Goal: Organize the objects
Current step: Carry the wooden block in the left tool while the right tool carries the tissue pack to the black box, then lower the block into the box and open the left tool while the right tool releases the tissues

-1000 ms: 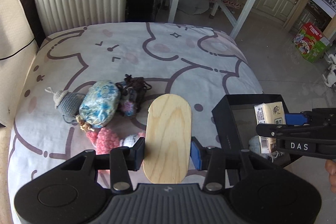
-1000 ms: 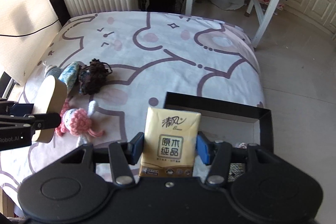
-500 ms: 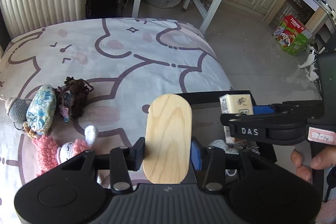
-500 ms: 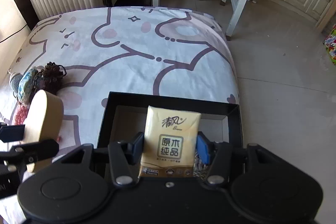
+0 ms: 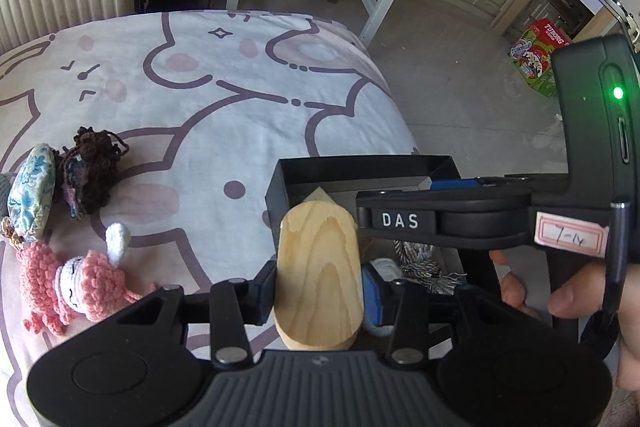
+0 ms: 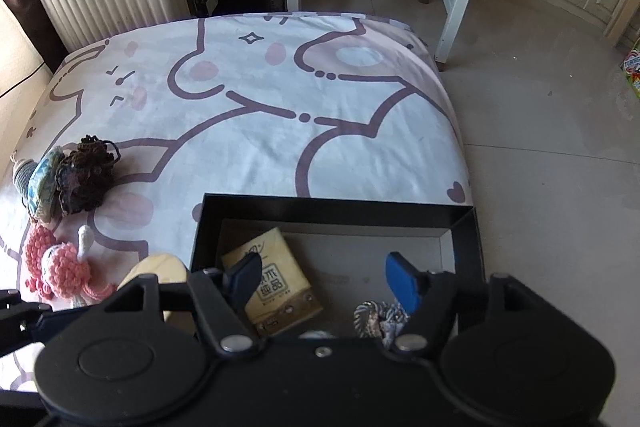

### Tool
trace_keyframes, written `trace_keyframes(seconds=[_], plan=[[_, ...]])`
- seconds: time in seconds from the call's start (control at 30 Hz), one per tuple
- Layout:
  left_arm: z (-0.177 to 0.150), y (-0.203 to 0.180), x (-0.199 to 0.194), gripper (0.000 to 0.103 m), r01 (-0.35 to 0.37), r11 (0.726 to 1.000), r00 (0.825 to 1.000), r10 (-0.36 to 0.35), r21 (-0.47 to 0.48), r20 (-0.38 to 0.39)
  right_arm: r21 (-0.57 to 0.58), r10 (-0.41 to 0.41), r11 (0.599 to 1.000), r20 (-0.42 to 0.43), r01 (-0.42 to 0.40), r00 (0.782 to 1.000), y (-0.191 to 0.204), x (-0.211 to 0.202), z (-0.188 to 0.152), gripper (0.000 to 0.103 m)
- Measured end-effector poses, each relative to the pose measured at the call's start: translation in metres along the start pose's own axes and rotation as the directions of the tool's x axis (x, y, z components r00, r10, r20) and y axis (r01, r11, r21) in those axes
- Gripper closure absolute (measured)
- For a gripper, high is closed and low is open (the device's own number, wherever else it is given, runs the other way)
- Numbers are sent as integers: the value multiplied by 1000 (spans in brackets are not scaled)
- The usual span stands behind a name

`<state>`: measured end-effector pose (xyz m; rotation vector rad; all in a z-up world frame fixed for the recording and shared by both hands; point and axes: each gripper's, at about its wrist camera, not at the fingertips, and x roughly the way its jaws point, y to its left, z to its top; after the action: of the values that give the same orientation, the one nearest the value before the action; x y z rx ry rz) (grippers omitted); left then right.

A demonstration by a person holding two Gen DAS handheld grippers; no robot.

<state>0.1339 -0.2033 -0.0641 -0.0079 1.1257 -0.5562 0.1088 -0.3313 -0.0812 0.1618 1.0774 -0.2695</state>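
Note:
My left gripper is shut on an oval wooden block, held at the left edge of a black box. My right gripper is open over the same black box. A tan tissue pack lies loose on the box floor below the right gripper's left finger. A grey-striped knitted item lies in the box near the right finger. The block's top shows in the right wrist view.
On the cartoon-print sheet at left lie a pink crochet doll, a dark brown yarn toy, a blue floral pouch and a grey knit toy. Tiled floor, white table legs and a radiator lie beyond.
My right gripper opened and let the tissue pack drop into the black box. My left gripper carried the wooden block right, up to the box's left edge.

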Motion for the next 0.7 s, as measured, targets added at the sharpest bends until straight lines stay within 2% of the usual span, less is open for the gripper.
trace_keyframes(seconds=[0.1, 0.27, 0.47, 0.7], plan=[[-1, -6, 3, 59, 10, 1000, 1000, -10, -2, 3, 12, -18, 1000, 1, 18, 1000, -7, -3, 0, 35], [-5, -12, 8, 59, 34, 998, 998, -32, -47, 50, 57, -35, 998, -5, 36, 999, -21, -5, -1, 37], [-10, -17, 23, 56, 39, 999, 997, -40, -18, -62, 54, -43, 998, -27, 44, 999, -24, -2, -5, 37], [-13, -16, 24, 56, 11, 1000, 996, -9, 17, -88, 54, -26, 998, -54, 29, 998, -26, -3, -9, 37]])
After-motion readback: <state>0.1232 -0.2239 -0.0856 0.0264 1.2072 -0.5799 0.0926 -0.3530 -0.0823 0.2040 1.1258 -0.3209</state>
